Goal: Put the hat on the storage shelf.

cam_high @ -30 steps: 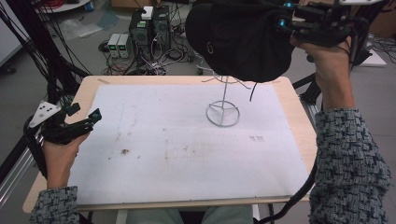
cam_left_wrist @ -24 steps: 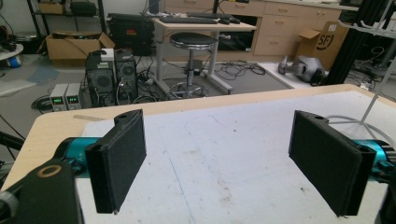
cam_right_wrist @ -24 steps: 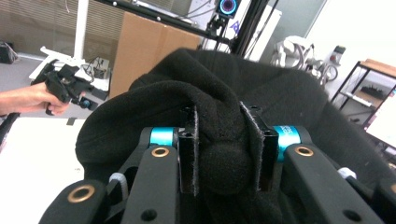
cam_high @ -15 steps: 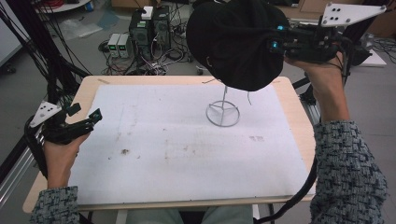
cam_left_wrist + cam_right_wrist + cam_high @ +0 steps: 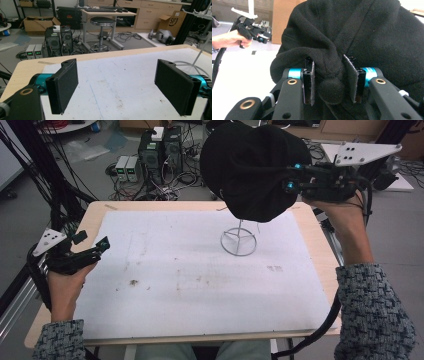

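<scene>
A black fleece hat hangs high above the table, over a thin wire stand with a round base. My right gripper is shut on the hat; in the right gripper view its jaws pinch a fold of the hat with a small round knob of fabric between them. The stand's upper end is hidden behind the hat. My left gripper hovers at the table's left edge, open, with nothing between its black pads. The stand also appears at the right of the left gripper view.
A white sheet covers most of the wooden table. Small dark stains mark the sheet near its front left. Computer boxes and cables crowd the floor beyond the far edge. A black frame stands at the left.
The right gripper has carried the hat slightly left and lower, nearer over the wire stand. The left gripper has stayed in place.
</scene>
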### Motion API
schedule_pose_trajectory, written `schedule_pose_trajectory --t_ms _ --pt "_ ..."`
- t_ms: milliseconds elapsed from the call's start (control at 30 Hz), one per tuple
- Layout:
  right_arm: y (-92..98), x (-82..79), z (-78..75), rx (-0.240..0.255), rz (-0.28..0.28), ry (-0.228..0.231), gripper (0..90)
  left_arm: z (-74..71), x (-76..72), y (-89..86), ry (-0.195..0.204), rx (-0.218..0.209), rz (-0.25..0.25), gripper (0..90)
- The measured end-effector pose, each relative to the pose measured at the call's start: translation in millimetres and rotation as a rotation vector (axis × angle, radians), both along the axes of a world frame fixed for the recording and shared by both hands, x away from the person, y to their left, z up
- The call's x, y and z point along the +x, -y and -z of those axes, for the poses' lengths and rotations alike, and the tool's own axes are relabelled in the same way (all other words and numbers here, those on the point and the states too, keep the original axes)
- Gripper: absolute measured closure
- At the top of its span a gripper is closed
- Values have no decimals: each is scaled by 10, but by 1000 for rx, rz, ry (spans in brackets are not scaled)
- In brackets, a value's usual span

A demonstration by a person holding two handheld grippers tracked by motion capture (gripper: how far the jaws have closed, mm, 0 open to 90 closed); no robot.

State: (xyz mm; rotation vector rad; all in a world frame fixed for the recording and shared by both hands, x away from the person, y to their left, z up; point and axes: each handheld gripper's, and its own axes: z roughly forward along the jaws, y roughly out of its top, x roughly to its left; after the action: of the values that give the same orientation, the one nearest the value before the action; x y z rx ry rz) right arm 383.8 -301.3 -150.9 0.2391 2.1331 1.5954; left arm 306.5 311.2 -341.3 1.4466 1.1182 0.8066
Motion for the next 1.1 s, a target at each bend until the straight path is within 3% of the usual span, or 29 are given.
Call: schedule_pose_trajectory --t_ms 300,733,1100 --pt "39 -3 162 31 5 -18 627 -1 -1 -1 -2 0 0 192" --pt "78 -80 308 67 88 29 475 -13 -15 -21 7 -7 -5 192" --pt "102 -209 390 46 161 67 375 -19 -21 -38 5 -5 -8 192"
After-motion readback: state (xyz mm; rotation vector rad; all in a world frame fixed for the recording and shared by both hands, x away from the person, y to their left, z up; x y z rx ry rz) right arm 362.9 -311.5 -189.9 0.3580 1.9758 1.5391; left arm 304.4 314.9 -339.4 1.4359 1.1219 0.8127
